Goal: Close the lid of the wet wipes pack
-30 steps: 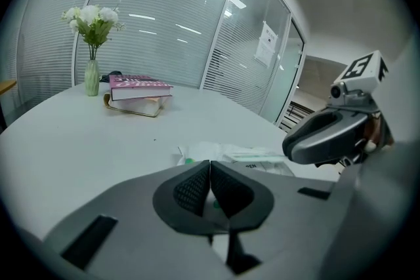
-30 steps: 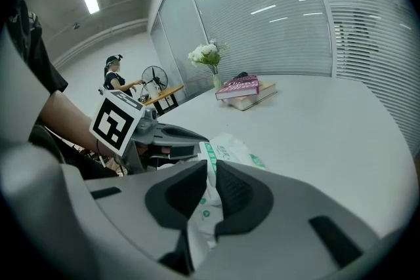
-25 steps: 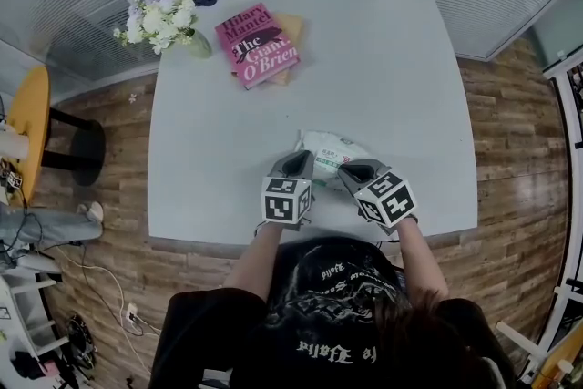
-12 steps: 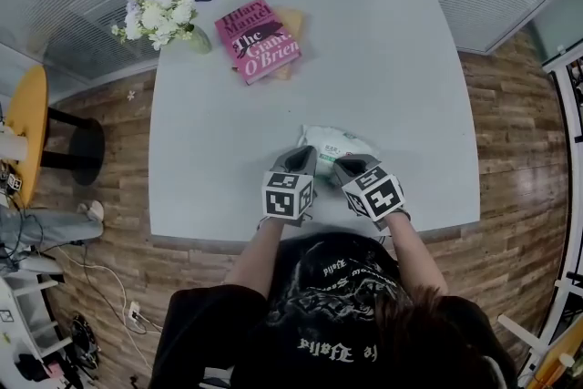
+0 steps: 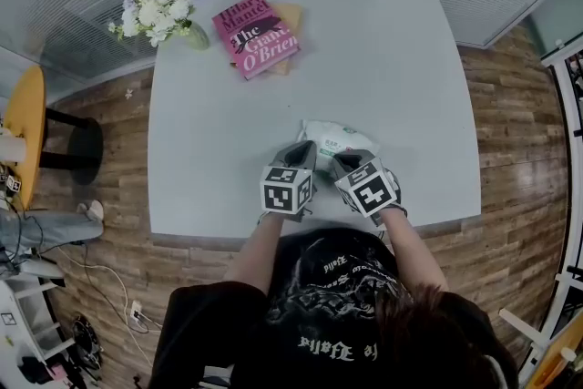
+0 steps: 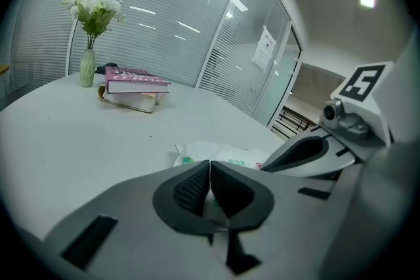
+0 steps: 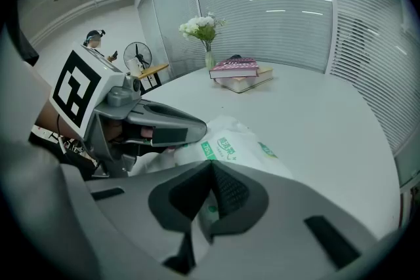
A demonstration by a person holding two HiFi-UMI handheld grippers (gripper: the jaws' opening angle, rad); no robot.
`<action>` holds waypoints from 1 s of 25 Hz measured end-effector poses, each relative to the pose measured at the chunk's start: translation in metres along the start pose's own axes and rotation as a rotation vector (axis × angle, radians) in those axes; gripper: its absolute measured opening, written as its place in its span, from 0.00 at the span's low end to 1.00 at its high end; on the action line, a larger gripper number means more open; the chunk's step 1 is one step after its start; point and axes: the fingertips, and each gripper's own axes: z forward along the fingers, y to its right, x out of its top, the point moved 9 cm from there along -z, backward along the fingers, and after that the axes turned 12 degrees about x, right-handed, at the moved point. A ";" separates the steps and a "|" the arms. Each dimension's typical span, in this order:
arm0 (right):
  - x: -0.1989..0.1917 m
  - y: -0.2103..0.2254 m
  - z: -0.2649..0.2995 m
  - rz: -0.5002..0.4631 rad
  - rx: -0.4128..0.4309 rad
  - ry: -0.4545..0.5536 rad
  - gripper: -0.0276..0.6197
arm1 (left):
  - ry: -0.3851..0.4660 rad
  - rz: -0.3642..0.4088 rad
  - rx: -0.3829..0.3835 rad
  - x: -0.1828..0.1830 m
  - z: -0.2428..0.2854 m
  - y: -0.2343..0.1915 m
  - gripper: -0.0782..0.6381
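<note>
Two tongs meet one pack. The pack point(image 5: 342, 139) lies near the table's point(image 5: 392, 41) near edge, about midway along it, with its long axis roughly parallel to that edge. It sits just ahead of and partly under my tips. My left tongs point(image 5: 301, 158) are at its left end and my right tongs point(image 5: 345, 163) are over its middle, so the right is the nearer. Both pairs of jaws are closed pad to pad, with nothing seen pinched. The lid is hidden beneath the tongs; I judge a downward press would seat it.
</note>
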 end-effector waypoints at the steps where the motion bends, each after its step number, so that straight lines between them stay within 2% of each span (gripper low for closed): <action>1: 0.000 -0.001 0.001 -0.005 -0.004 -0.008 0.04 | -0.001 -0.002 -0.003 0.000 0.000 0.000 0.12; 7: 0.004 -0.006 0.002 -0.028 -0.026 -0.079 0.04 | -0.003 -0.003 -0.010 0.000 -0.002 0.000 0.12; 11: 0.002 -0.003 0.003 0.018 -0.017 -0.050 0.04 | -0.005 -0.002 -0.012 0.000 -0.002 0.000 0.12; 14: -0.004 -0.001 -0.003 0.079 0.021 0.059 0.06 | 0.012 0.012 -0.017 0.001 -0.009 0.003 0.12; 16: -0.005 -0.004 -0.008 0.117 0.054 0.155 0.15 | 0.041 0.020 -0.031 0.003 -0.018 0.004 0.12; 17: -0.004 -0.005 -0.011 0.123 0.046 0.192 0.16 | 0.060 0.022 -0.038 0.005 -0.023 0.004 0.12; 21: 0.003 -0.012 -0.028 0.078 -0.094 0.298 0.11 | 0.149 0.020 -0.043 0.016 -0.049 -0.002 0.12; 25: 0.016 -0.030 -0.052 0.036 -0.186 0.478 0.10 | 0.248 0.056 0.002 0.029 -0.083 -0.007 0.12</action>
